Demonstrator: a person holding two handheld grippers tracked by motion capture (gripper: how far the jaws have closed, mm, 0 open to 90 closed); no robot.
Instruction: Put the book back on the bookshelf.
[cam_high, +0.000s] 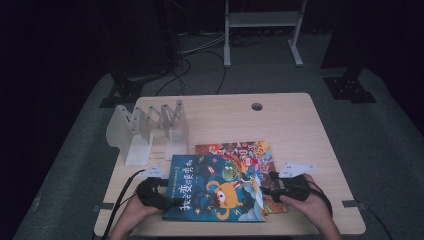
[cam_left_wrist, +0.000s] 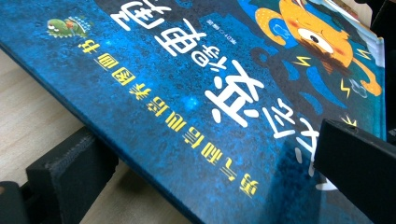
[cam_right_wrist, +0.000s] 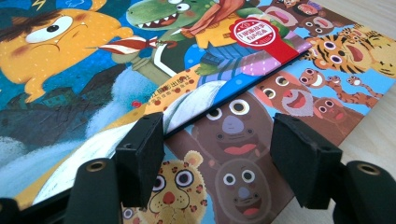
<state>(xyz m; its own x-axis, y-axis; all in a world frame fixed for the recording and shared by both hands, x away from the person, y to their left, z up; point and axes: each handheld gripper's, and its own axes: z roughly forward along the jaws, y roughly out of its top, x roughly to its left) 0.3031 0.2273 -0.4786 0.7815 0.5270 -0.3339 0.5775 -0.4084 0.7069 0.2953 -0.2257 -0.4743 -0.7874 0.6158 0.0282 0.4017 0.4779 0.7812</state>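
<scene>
While its two black jaws stand one under and one over the spine-side edge of the blue picture book (cam_left_wrist: 196, 93), the left gripper (cam_high: 150, 192) straddles that edge, though whether the pads actually press the cover cannot be told. The book's left edge is raised off the wooden table (cam_high: 285, 120) there, with the lower jaw between cover and tabletop. The right gripper (cam_right_wrist: 217, 154) has its jaws parted: one pad sits at the blue book's right edge, the other over the animal-faces picture book (cam_right_wrist: 299, 98) underneath, nothing pinched between them. In the high view the blue book lies near the table's front edge, overlapping the second book, which pokes out behind and to the right. A white accordion book rack (cam_high: 150, 130) stands at the back left, apart from both.
</scene>
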